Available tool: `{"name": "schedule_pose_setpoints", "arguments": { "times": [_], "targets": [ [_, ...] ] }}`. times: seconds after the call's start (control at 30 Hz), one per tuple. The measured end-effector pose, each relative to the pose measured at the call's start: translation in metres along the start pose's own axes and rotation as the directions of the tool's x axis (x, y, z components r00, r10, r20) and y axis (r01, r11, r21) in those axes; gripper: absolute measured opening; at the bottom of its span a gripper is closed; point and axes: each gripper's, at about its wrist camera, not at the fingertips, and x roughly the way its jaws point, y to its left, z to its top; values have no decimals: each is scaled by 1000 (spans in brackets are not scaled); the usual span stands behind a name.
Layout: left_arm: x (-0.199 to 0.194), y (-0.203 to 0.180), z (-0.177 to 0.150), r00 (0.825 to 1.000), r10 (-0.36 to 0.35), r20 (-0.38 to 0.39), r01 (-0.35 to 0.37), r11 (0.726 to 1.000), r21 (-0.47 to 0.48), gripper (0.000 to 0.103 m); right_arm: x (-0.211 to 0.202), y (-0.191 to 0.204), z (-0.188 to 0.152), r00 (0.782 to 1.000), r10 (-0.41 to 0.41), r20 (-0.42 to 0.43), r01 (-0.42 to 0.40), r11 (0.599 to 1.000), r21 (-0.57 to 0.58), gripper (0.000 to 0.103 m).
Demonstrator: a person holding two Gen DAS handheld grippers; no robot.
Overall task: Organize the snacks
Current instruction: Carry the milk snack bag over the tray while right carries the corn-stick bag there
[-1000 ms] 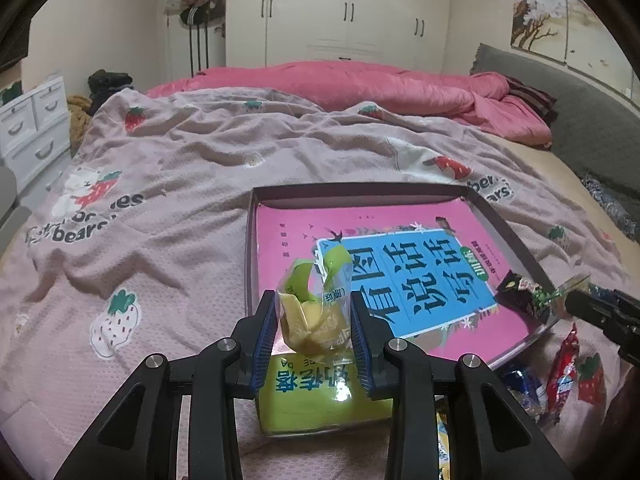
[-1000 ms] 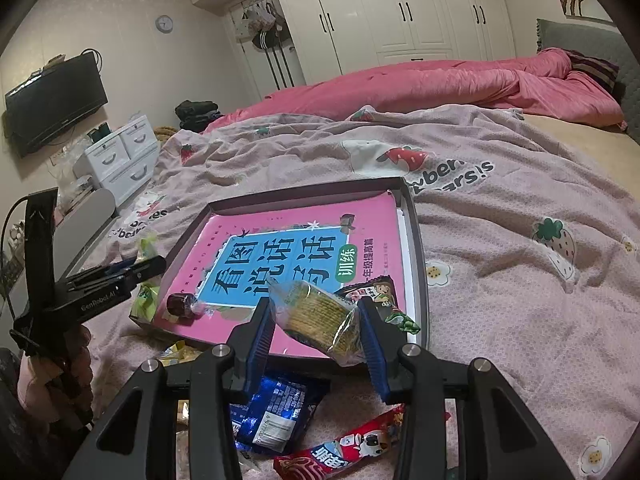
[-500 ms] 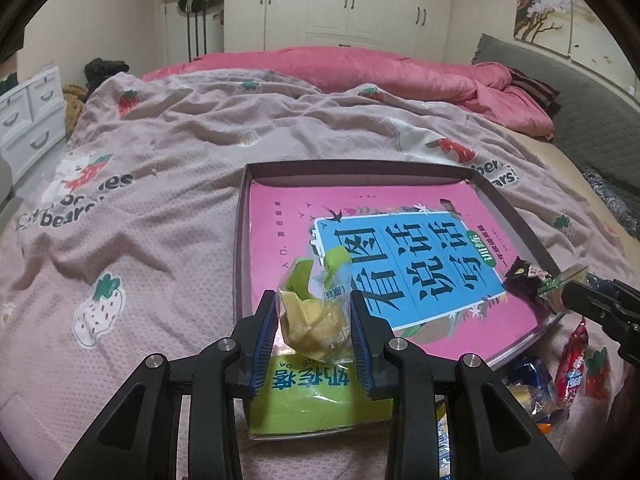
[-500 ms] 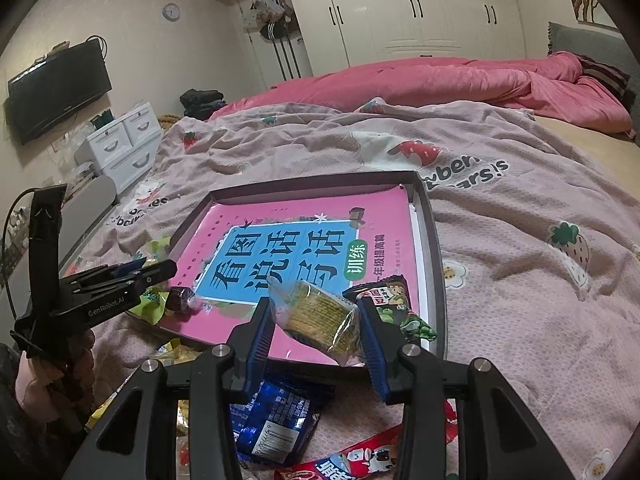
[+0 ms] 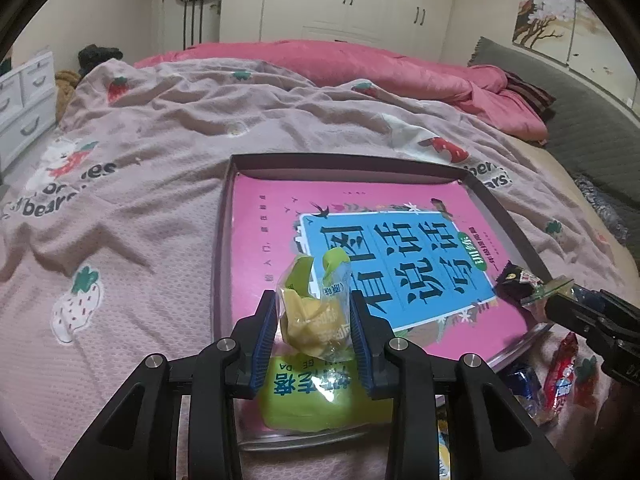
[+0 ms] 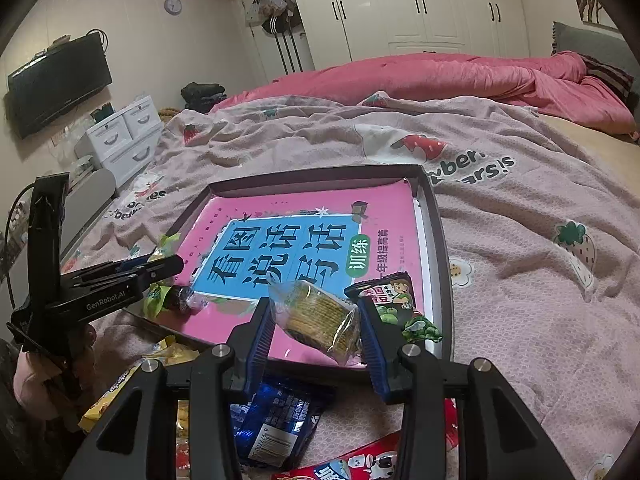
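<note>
Both my jaws were clamped on snacks. My left gripper [image 5: 313, 330] pinched a crinkly clear packet of yellow snack [image 5: 316, 312] with a green twisted top, held just above the near left corner of the tray [image 5: 222, 240]. My right gripper [image 6: 316, 330] squeezed a clear sleeve of round ridged biscuits [image 6: 316, 316], hanging over the tray's near edge.

That tray was a shallow, dark-rimmed rectangle, and inside it lay a glossy pink book [image 6: 304, 216] with a blue title panel. On the book's near right corner rested a dark bean-snack packet [image 6: 394, 300]; a small dark wrapped candy [image 6: 178, 298] sat at the near left. Under my left jaws a yellow-green pouch [image 5: 308, 396] lay on the tray's near end. Loose outside it: a shiny blue packet [image 6: 276, 420], a red wrapper [image 6: 360, 464] and a yellow bag [image 6: 120, 392].

All of it sat on a rumpled pink strawberry blanket [image 5: 120, 240] with a waffle weave, on a bed with a brighter pink duvet [image 6: 420, 76] behind. White wardrobes [image 6: 400, 4], a white drawer unit [image 6: 120, 136], a wall TV [image 6: 60, 84] and a round clock [image 6: 173, 5] ringed the room.

Against a second ago, both grips looked unchanged, and the tray filled more of the left view.
</note>
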Motion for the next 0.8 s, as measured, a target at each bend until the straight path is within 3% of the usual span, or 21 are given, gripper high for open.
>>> {"name": "schedule_pose_setpoints", "arguments": {
  "times": [0.4,0.8],
  "targets": [
    [11,-1,5,997,-70,-25,69,997,-24,37,10,5,-1,1000,1,-28,-2,999,-32,43],
    [12,13,13,998,-55,-13,55,997,-56,37,30,7,-5,996,-11,-86,5,998,-69,43]
  ]
}}
